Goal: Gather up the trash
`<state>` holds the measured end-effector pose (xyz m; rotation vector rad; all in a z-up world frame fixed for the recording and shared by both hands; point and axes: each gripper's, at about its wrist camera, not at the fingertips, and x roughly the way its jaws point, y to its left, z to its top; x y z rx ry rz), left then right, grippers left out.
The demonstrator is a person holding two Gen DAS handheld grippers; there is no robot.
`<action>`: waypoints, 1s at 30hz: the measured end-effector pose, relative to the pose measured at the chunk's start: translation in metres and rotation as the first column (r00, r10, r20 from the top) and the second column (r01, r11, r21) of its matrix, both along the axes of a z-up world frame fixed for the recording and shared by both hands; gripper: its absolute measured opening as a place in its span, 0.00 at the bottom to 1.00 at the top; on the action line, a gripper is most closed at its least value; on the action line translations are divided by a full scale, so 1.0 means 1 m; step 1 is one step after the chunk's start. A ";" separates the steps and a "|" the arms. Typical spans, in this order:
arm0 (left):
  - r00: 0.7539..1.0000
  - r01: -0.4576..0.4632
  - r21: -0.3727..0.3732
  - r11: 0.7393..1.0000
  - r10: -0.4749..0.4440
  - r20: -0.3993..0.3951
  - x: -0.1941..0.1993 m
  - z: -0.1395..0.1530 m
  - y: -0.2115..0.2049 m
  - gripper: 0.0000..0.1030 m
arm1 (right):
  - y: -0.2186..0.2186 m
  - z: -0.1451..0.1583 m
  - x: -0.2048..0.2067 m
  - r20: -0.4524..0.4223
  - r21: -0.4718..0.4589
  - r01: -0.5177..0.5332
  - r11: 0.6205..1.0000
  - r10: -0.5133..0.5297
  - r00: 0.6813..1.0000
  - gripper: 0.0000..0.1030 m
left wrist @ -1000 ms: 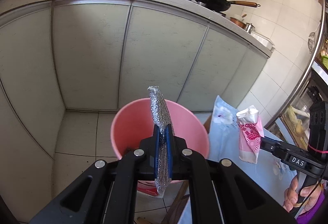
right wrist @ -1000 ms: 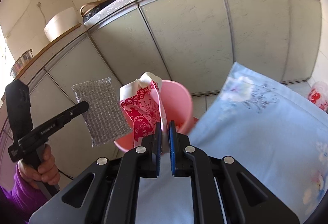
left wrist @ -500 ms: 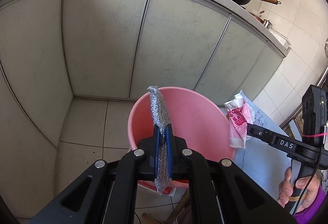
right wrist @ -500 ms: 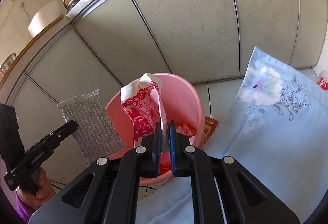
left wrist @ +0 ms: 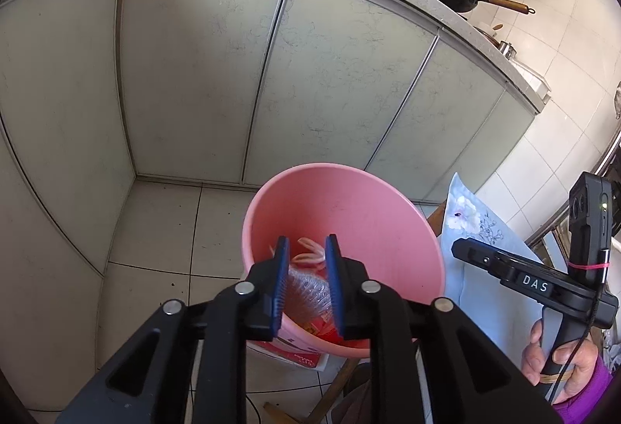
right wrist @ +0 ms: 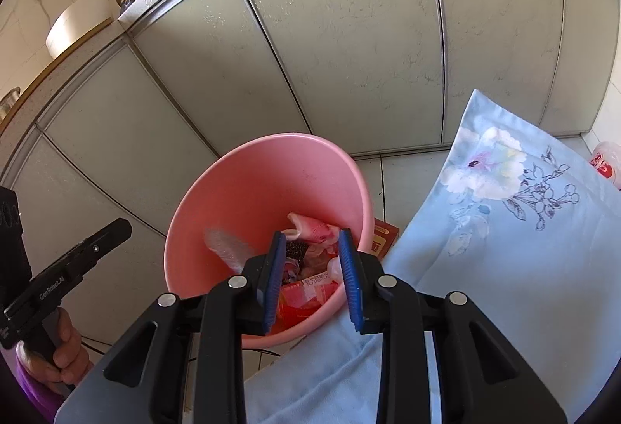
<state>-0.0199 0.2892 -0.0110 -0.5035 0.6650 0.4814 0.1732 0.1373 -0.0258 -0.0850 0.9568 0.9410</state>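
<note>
Both grippers let go since 0.5 s ago: L one had a silver scrub pad pinched, R one a red-patterned wrapper; now neither holds anything and both items are down in the bin.

L gripper [left wrist: 306, 265] jaws stood apart, nothing between them, hanging over the pink bucket [left wrist: 372, 202] mouth. R gripper [right wrist: 312, 261] likewise spread wide and empty, over the near rim of the same bucket [right wrist: 233, 198]. R view also caught the L gripper's side at frame left, held in a hand [right wrist: 64, 350].

Trash inside the bucket: red-patterned wrapper [right wrist: 314, 230] crumpled near the R fingertips, silver scrub pad [right wrist: 229, 247] leaning on the inner wall to its left, a dark scrap and red printed packaging under them. L view showed clear crinkled plastic [left wrist: 308, 290] and a pale pink bit btw its fingers, well below the pads.

Step, as I judge: drop-off done for this pair, release phase. Next move prob calls for lifting both grippers out w/o snagging the rim, then looking for more trash. Candidates: red box [right wrist: 384, 235] on the floor tiles touching the bucket's side, next to the blue floral cloth [right wrist: 504, 222]; a red-and-white thing at far right edge [right wrist: 603, 165], can't tell what it is.
</note>
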 end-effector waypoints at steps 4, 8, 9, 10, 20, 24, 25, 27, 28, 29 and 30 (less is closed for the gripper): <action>1.000 -0.004 0.008 1.000 0.004 -0.009 -0.002 0.002 -0.005 0.25 | -0.009 0.005 -0.004 0.006 0.012 0.004 1.000 -0.004 1.000 0.28; 1.000 0.004 0.009 1.000 -0.004 -0.013 -0.005 0.006 -0.012 0.27 | -0.020 0.012 -0.011 0.035 0.021 0.010 1.000 -0.011 0.999 0.31; 1.000 0.009 0.010 1.000 -0.008 -0.015 -0.006 0.007 -0.015 0.27 | -0.023 0.013 -0.013 0.040 0.023 0.011 1.000 -0.012 0.999 0.36; 1.000 0.015 0.011 1.000 -0.015 -0.014 -0.006 0.008 -0.017 0.28 | -0.025 0.015 -0.014 0.042 0.025 0.012 1.000 -0.013 0.999 0.38; 0.997 0.080 0.037 0.996 -0.080 -0.009 -0.011 0.021 -0.053 0.41 | -0.055 0.023 -0.042 0.111 0.007 0.057 0.998 -0.058 0.992 0.48; 0.995 0.099 0.057 0.993 -0.099 -0.019 -0.014 0.024 -0.070 0.49 | -0.070 0.026 -0.052 0.140 0.004 0.078 0.997 -0.078 0.987 0.53; 0.995 0.103 0.061 0.993 -0.101 -0.022 -0.014 0.025 -0.073 0.54 | -0.074 0.027 -0.056 0.152 0.002 0.082 0.997 -0.081 0.985 0.55; 0.994 0.106 0.070 0.992 -0.104 -0.028 -0.015 0.027 -0.080 0.58 | -0.081 0.028 -0.064 0.177 -0.001 0.092 0.996 -0.090 0.980 0.55; 0.994 0.109 0.074 0.991 -0.107 -0.031 -0.016 0.028 -0.084 0.60 | -0.084 0.028 -0.066 0.183 0.000 0.094 0.996 -0.093 0.979 0.55; 0.993 0.112 0.078 0.991 -0.110 -0.033 -0.016 0.029 -0.088 0.60 | -0.088 0.029 -0.070 0.196 0.000 0.102 0.995 -0.100 0.975 0.55; 0.993 0.116 0.081 0.990 -0.113 -0.034 -0.017 0.030 -0.091 0.61 | -0.091 0.030 -0.072 0.203 0.000 0.106 0.994 -0.104 0.974 0.55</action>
